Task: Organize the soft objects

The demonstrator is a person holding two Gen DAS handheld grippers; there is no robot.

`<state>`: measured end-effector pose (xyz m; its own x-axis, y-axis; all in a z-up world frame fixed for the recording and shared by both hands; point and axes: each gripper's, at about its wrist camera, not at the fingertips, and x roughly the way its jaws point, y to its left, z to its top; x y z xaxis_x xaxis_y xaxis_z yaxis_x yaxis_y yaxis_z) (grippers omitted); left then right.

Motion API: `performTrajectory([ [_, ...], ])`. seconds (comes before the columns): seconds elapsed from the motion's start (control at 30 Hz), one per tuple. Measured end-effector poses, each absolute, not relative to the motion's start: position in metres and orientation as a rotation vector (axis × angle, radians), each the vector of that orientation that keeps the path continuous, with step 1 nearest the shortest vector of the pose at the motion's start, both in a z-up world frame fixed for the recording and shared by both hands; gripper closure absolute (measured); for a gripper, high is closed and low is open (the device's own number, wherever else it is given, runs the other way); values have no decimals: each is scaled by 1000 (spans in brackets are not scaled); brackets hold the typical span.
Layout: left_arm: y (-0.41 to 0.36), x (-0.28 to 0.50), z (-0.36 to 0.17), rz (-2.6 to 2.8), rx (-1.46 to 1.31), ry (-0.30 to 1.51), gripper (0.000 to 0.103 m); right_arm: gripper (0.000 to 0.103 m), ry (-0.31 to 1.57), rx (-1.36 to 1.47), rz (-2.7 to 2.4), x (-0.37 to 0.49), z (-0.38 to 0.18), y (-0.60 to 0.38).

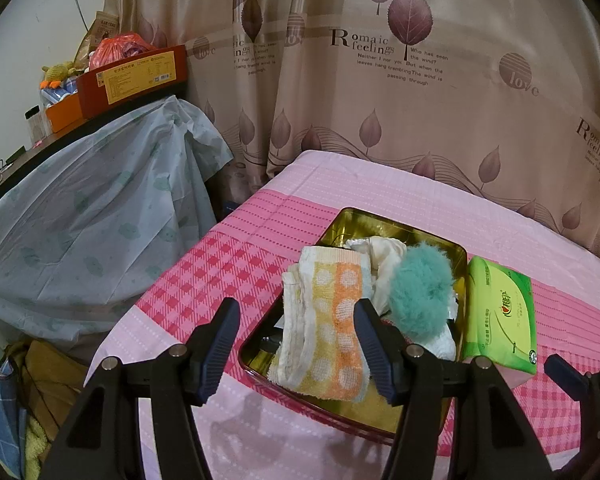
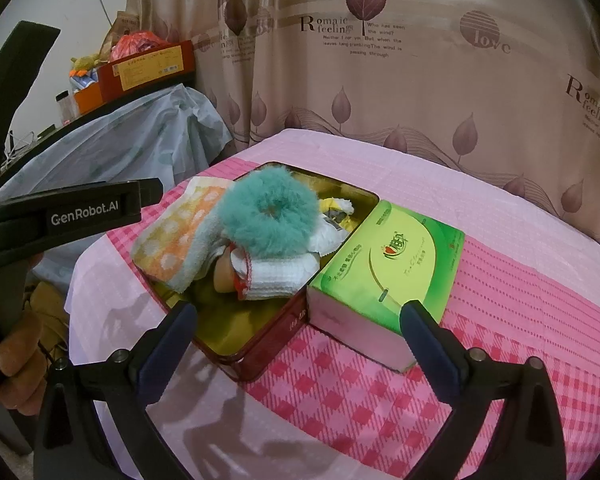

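Note:
A red tin with a gold inside (image 1: 340,216) (image 2: 260,344) lies on the pink checked bedcover (image 1: 220,264). An orange and yellow dotted towel (image 1: 332,320) (image 2: 180,232) drapes over its near-left edge. A teal fluffy scrunchie (image 1: 420,288) (image 2: 268,216) rests on white cloths (image 1: 388,252) and a white sock with red trim (image 2: 276,276) inside. A green tissue pack (image 1: 500,312) (image 2: 388,264) lies against the tin's right side. My left gripper (image 1: 296,312) is open, its fingers on either side of the towel's near end. My right gripper (image 2: 300,310) is open above the tin's near corner and the pack's end.
A leaf-print curtain (image 1: 380,80) hangs behind the bed. To the left, a pale plastic sheet (image 1: 100,208) covers furniture, with boxes (image 1: 136,76) on the shelf above. A hand (image 2: 16,356) holds the left gripper's black casing (image 2: 84,212) at the bed's left edge.

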<state>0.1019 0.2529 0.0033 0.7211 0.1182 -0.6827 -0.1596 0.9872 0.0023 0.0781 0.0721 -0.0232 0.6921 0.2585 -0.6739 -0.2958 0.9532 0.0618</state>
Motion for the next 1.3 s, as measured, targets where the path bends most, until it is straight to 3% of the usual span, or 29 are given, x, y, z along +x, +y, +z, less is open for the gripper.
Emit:
performTrajectory([
  [1.3,252,100,-1,145,-38,763,42,1,766,-62,313,75,-30,75],
])
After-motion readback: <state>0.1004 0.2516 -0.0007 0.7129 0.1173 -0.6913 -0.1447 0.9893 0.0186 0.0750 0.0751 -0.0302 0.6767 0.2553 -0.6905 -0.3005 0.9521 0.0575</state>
